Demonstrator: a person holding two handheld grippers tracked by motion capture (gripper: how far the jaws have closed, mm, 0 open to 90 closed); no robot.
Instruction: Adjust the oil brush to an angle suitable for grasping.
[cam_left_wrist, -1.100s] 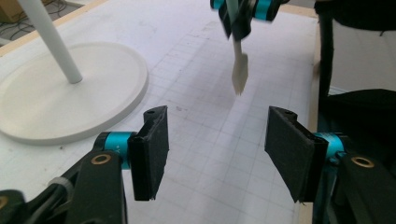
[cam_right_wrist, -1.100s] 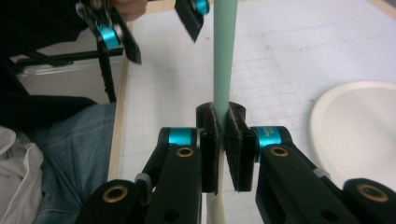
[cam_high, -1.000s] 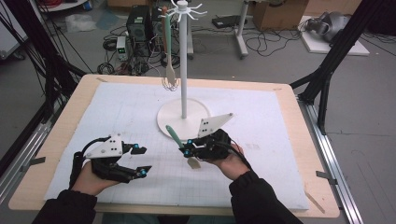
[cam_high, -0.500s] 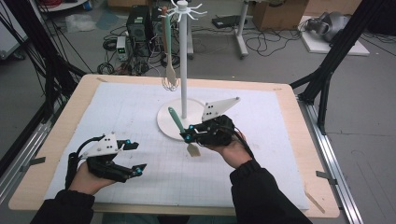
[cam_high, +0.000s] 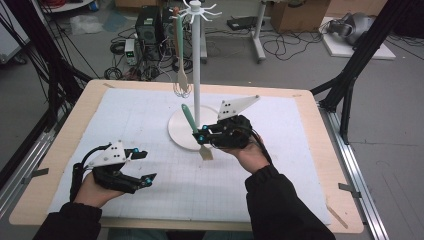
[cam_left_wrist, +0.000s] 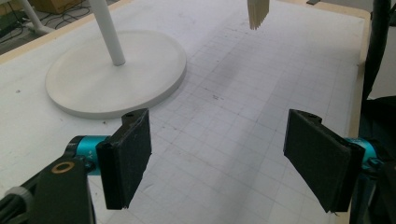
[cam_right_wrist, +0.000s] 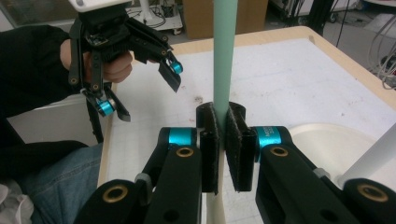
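My right gripper (cam_high: 202, 137) is shut on a spatula (cam_high: 189, 117) with a green handle and a pale wooden blade. It holds the spatula tilted above the mat, just in front of the white stand's round base (cam_high: 177, 135). In the right gripper view the pads (cam_right_wrist: 238, 140) clamp the green handle (cam_right_wrist: 224, 56), which runs upward. My left gripper (cam_high: 145, 165) hovers low over the mat at the front left; its jaws have just been opening and nothing is between them (cam_left_wrist: 219, 154). In the left gripper view the spatula's blade tip (cam_left_wrist: 258, 11) hangs at the top.
The white stand's pole (cam_high: 196, 65) rises from the base to a ring of hooks. A green-handled utensil (cam_high: 180, 75) hangs from one hook to the left of the pole. A white gridded mat (cam_high: 125, 120) covers the wooden table. Cables and equipment lie on the floor behind.
My right gripper has lifted the spatula off the mat and carried it back toward the stand's pole. My left gripper's jaws have spread wider while the hand stayed put.
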